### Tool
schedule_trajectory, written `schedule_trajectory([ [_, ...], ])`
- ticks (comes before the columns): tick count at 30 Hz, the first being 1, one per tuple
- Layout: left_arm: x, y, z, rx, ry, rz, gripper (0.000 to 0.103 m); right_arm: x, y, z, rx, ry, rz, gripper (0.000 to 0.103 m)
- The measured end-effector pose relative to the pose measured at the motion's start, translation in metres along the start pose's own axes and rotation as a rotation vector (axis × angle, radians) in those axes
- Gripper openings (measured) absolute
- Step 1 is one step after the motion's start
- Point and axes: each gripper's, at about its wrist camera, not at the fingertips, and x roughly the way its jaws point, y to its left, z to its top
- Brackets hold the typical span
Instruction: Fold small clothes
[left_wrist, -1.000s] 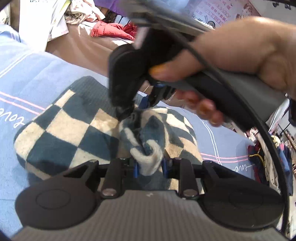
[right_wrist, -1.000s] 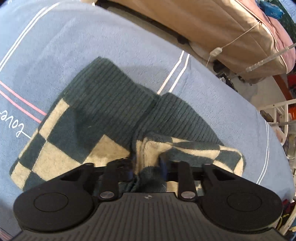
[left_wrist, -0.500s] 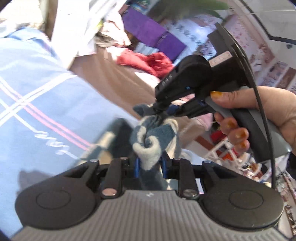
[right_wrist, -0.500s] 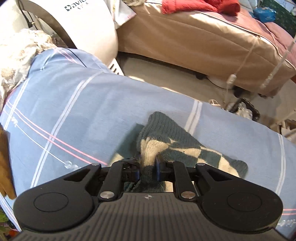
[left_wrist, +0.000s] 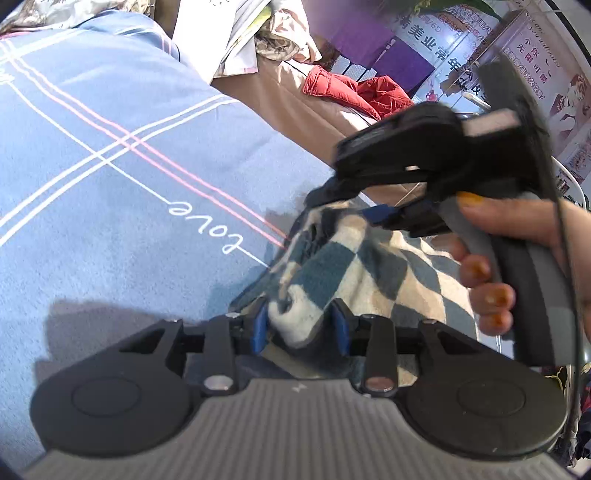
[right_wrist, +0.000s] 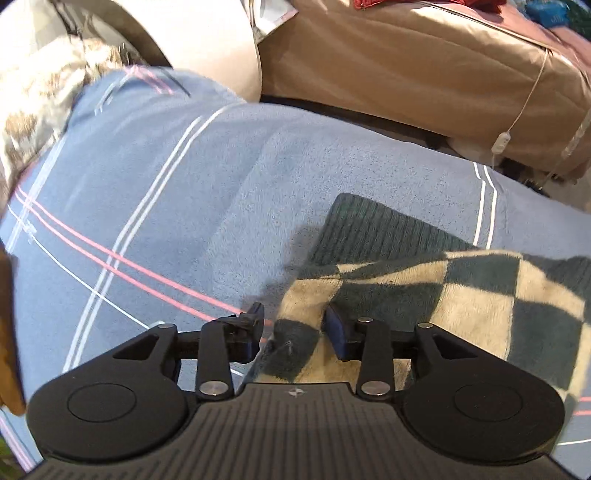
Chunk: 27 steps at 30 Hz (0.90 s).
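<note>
Our left gripper (left_wrist: 299, 326) has just been opening; a cream bunch of the checkered knit garment (left_wrist: 354, 266) sits between its blue pads, which stand a little off the wool. Our right gripper (right_wrist: 293, 328) has also just been opening, wider: the garment's corner lies between the jaws, touching only the right pad. In the left wrist view the right gripper (left_wrist: 369, 201) hangs over the garment's far edge, the right hand (left_wrist: 517, 266) on its handle. The garment lies doubled over on the blue blanket (right_wrist: 184, 206), beside the pink stripes. We judge this the release after a fold. Next we would lift both grippers clear without dragging the wool, then take new edges for another fold.
</note>
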Motion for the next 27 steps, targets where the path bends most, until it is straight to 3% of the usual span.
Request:
schedule_trajectory([
  [1,0.000,-0.001,0.001,0.000,0.004,0.006,0.046,-0.009,-0.006,-0.002,0.015,-0.038,0.034,0.067],
  [3,-0.001,-0.002,0.003,0.006,0.011,0.019,0.058,-0.031,-0.019,-0.005,0.052,-0.118,0.099,0.083],
  [4,-0.002,-0.003,0.004,0.004,0.010,0.027,0.071,-0.040,-0.027,-0.008,0.078,-0.149,0.128,0.100],
  [6,-0.009,-0.005,0.006,-0.007,0.007,0.030,0.087,-0.062,-0.049,-0.017,0.148,-0.208,0.197,0.103],
  [10,-0.022,-0.017,0.008,0.034,-0.001,0.021,0.095,-0.094,-0.096,-0.043,0.254,-0.282,0.285,0.103],
  [15,-0.033,-0.030,0.000,0.053,0.027,0.000,0.097,-0.118,-0.159,-0.087,0.370,-0.308,0.242,0.103],
  [16,-0.035,-0.031,-0.003,0.042,0.031,-0.019,0.102,-0.118,-0.170,-0.097,0.388,-0.306,0.245,0.103],
  [20,-0.032,-0.015,-0.021,-0.093,0.078,-0.127,0.103,-0.112,-0.205,-0.138,0.442,-0.273,0.286,0.103],
  [24,-0.010,0.006,-0.039,-0.184,0.143,-0.131,0.103,-0.098,-0.224,-0.173,0.525,-0.263,0.353,0.103],
  [27,0.007,0.023,-0.043,-0.295,0.156,-0.181,0.103,-0.083,-0.229,-0.183,0.599,-0.267,0.442,0.103],
])
